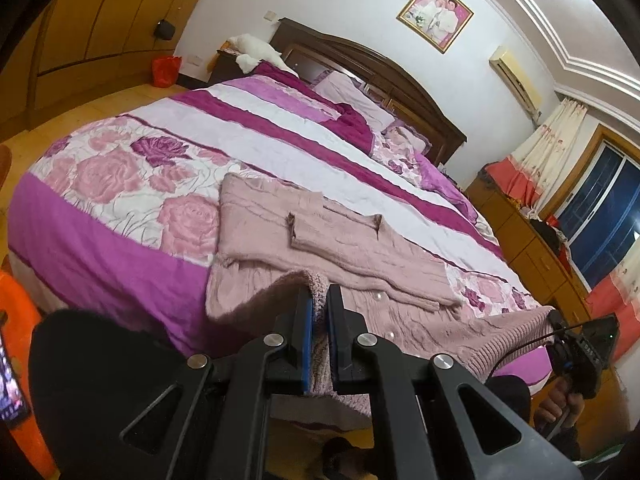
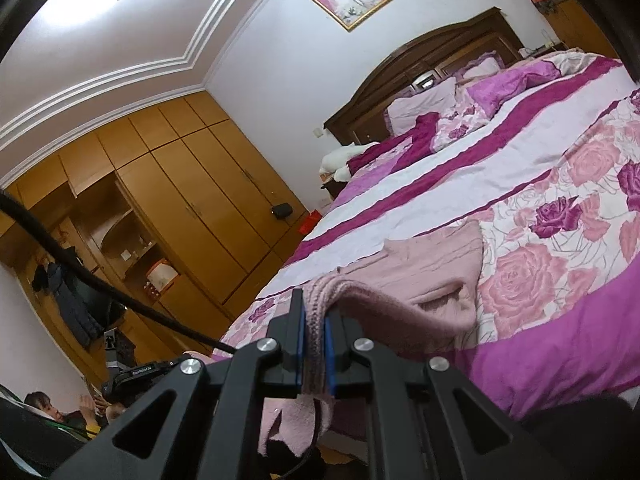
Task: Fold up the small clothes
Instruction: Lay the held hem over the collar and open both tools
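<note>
A dusty-pink knitted cardigan lies on the foot of the bed, its two sleeves folded across the body. My left gripper is shut on the cardigan's near hem at one corner. My right gripper is shut on the hem at the other corner; it also shows in the left wrist view at the far right. Both corners are raised a little above the bed edge. The cardigan also shows in the right wrist view.
The bed has a pink and purple floral quilt, with pillows by the dark wooden headboard. Wooden wardrobes stand on one side, a low cabinet and window on the other. A person sits low at the left.
</note>
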Available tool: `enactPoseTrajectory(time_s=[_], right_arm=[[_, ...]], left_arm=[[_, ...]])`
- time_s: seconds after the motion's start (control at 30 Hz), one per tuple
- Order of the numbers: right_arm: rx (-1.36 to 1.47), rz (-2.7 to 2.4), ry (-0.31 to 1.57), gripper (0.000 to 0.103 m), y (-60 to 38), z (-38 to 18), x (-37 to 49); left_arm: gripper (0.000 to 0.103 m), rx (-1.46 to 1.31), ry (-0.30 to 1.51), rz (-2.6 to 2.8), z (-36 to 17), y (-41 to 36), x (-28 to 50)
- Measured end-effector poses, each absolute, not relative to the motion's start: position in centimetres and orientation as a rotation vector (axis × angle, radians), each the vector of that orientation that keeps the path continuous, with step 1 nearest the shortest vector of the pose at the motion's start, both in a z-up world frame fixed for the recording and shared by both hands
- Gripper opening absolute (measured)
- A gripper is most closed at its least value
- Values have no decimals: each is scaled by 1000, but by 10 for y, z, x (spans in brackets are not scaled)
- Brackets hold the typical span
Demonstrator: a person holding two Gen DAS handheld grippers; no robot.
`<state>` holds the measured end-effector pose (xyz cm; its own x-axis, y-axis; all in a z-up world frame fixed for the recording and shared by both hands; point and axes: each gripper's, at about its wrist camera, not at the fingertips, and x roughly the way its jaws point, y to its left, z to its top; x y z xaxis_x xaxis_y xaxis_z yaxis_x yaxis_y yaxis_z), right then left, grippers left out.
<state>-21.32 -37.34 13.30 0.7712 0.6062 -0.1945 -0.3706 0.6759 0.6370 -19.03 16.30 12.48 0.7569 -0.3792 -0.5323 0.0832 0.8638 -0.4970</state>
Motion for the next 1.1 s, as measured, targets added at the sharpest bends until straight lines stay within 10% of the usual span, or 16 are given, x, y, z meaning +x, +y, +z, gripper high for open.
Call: enactPoseTrajectory(time_s=[1.1], right_arm=[[607,515,445,8,-384,123,-36]], left_arm=[[0,-494,636,-187,132,179,-44]])
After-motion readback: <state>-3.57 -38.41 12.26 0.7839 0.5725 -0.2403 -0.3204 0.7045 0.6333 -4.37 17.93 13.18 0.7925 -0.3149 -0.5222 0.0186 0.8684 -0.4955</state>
